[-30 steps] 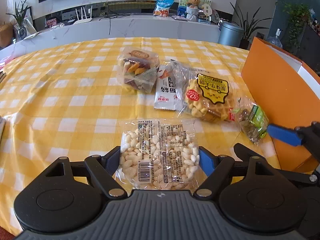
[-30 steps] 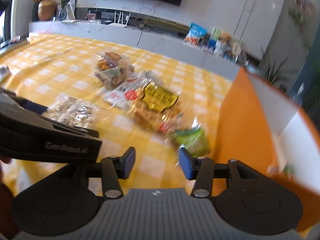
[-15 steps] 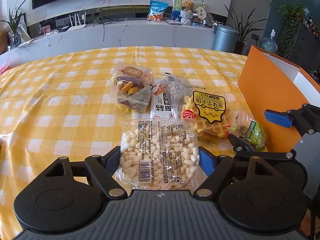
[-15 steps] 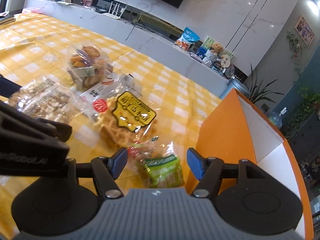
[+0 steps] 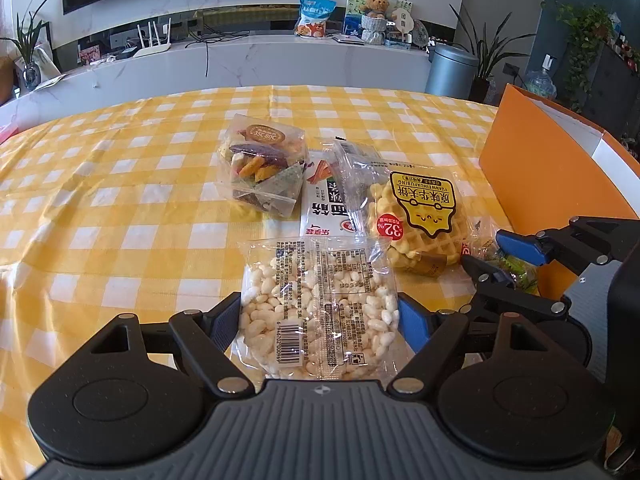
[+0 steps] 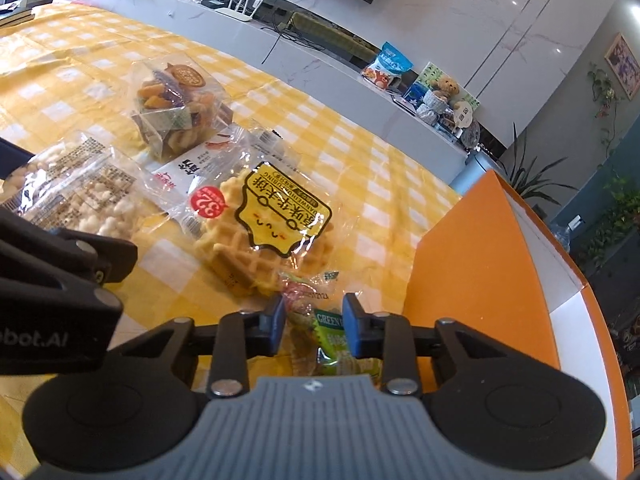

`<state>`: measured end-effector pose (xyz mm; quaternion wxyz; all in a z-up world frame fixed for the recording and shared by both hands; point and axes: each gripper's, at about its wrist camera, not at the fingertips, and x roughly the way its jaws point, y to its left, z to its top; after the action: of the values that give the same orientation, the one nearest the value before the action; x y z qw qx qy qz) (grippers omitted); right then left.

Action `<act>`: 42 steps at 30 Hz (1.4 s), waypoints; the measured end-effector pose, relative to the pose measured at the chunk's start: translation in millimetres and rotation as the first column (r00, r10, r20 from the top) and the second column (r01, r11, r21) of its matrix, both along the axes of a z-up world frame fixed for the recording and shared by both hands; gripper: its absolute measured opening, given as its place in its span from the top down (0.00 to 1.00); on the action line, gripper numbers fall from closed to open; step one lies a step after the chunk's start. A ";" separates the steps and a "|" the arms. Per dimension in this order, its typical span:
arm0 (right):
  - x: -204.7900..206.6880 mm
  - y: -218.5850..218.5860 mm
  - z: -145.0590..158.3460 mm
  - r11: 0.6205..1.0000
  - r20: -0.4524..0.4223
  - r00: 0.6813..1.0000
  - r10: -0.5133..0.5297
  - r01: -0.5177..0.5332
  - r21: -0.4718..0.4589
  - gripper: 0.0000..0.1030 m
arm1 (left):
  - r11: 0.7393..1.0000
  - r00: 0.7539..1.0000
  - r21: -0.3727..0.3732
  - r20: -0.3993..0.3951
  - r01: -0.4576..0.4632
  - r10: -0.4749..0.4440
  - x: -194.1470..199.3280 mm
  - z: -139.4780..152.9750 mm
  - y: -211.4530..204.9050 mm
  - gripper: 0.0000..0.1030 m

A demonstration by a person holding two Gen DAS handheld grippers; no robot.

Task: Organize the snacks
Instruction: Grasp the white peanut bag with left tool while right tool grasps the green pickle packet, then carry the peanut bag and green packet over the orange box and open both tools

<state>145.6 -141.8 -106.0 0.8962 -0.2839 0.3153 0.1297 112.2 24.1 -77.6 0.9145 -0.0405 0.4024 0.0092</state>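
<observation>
My left gripper [image 5: 318, 322] is closed on a clear bag of white puffed snacks [image 5: 320, 304] and holds it over the yellow checked tablecloth [image 5: 120, 208]. My right gripper [image 6: 314, 326] is open, with its fingers on either side of a green snack packet [image 6: 334, 336] that lies next to the orange box [image 6: 472, 264]. A waffle packet [image 6: 260, 232], a white noodle packet [image 5: 322, 208] and a clear bag of mixed vegetable chips [image 5: 262, 168] lie in a cluster on the cloth. The right gripper also shows in the left wrist view [image 5: 494, 256].
The orange box [image 5: 548, 176] stands open at the table's right edge. A white counter [image 5: 280, 60] with a router, snack bags and a teddy bear runs behind the table. A grey bin [image 5: 450, 70] and plants stand at the back right.
My right gripper has moved forward and down until its fingers straddle the green packet. The left gripper has kept its hold on the puffed snack bag and drawn back slightly.
</observation>
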 end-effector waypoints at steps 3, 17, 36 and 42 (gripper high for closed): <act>-2.2 -3.4 4.5 1.000 0.013 1.000 -0.006 0.006 0.012 0.84 | 1.000 1.000 -0.007 0.004 -0.010 0.010 -2.6 2.2 1.7 0.11; -27.0 -28.1 47.8 0.989 0.029 0.999 -0.027 0.023 0.146 0.93 | 1.000 0.999 -0.011 0.030 -0.016 0.016 -24.9 24.6 -0.3 0.11; -69.8 -100.7 154.1 0.887 0.066 0.998 -0.008 -0.023 0.462 0.94 | 0.988 0.978 -0.088 0.179 0.126 -0.109 -39.9 101.3 -32.7 0.11; -66.4 -139.9 180.7 0.853 0.090 0.993 -0.070 0.013 0.521 0.94 | 0.965 0.957 -0.122 0.208 0.231 -0.203 -26.2 117.8 -52.3 0.11</act>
<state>79.3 -281.7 74.7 0.9575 -0.0308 0.2269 0.1754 86.0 -28.2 40.1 0.9393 -0.0629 0.3133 -0.1246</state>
